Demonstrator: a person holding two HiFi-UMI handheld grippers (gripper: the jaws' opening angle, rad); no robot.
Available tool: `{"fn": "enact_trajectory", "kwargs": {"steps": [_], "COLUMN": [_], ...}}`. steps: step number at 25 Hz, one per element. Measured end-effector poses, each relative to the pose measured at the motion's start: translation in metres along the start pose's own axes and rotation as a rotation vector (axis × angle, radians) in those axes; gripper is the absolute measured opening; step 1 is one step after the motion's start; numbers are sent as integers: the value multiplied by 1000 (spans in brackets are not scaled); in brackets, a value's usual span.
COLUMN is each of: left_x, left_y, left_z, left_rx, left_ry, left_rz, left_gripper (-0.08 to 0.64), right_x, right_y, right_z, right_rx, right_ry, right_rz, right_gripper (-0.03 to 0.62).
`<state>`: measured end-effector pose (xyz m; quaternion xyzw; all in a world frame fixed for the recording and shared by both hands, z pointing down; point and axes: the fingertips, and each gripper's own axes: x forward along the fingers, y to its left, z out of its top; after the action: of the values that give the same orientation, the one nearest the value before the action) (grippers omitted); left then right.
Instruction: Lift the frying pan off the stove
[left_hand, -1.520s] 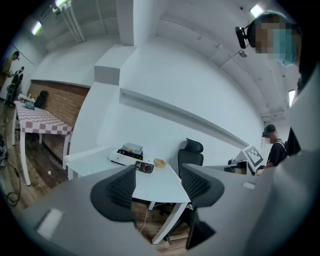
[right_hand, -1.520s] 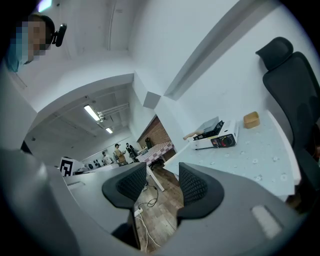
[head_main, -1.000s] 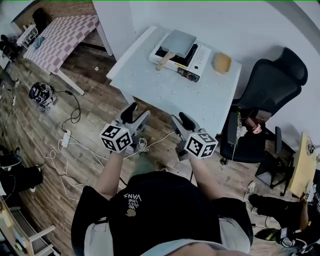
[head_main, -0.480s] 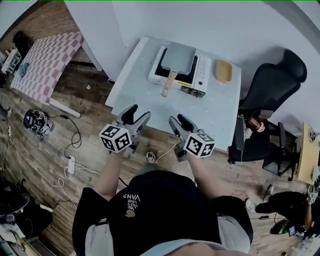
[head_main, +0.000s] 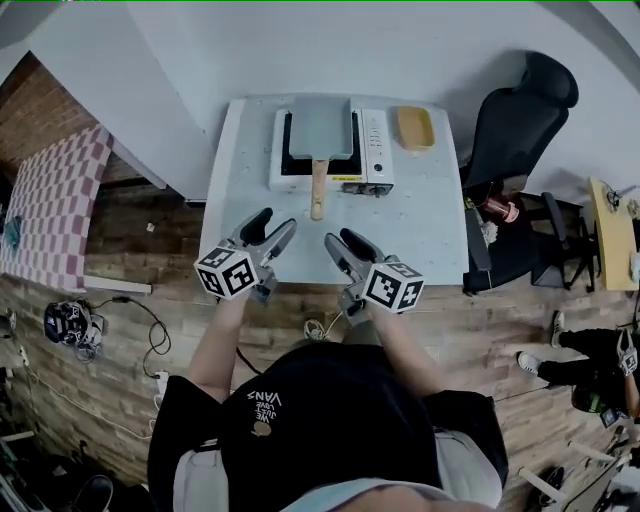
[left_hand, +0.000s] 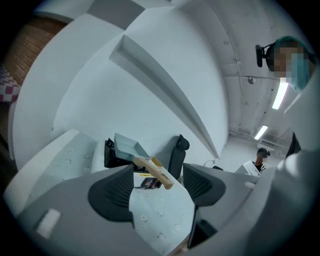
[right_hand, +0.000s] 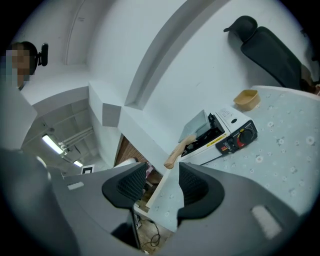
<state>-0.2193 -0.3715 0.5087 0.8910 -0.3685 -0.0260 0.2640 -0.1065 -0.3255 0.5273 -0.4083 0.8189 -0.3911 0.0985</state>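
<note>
A square grey frying pan (head_main: 321, 128) with a wooden handle (head_main: 317, 192) sits on a white portable stove (head_main: 373, 155) at the far side of the white table (head_main: 420, 225). The handle points toward me. My left gripper (head_main: 271, 231) is open over the table's near edge, left of the handle. At the same edge, right of the handle, my right gripper (head_main: 335, 246) stands open. Nothing is between either pair of jaws. The left gripper view shows the pan (left_hand: 127, 146) and handle (left_hand: 159, 172) ahead between the open jaws. The right gripper view shows the pan (right_hand: 196, 123) and stove (right_hand: 227, 134) ahead.
A tan dish (head_main: 415, 128) lies on the table right of the stove. A black office chair (head_main: 515, 130) stands to the right of the table. A white wall runs behind the table. Cables (head_main: 130, 310) lie on the wooden floor at the left.
I have come closer and turned to face the table squarely. Both grippers have reached its near edge, either side of the pan handle, and are still open.
</note>
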Motion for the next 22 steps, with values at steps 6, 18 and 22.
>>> {"fn": "enact_trajectory", "kwargs": {"steps": [6,18,22], "left_x": [42,120,140], "left_y": [12,44,50], "left_z": [3,-6,-8], "left_rx": [-145,-360,-421], "left_ry": [37,179,202], "left_rz": [-95,-129,-154], "left_gripper": [304,314,314], "right_x": [11,61,75], "right_y": [-10,-30,-28], "right_z": [9,13,12], "right_rx": [101,218,258], "right_ry": [-18,156,212], "right_rz": [15,113,158], "right_gripper": [196,212,212]}}
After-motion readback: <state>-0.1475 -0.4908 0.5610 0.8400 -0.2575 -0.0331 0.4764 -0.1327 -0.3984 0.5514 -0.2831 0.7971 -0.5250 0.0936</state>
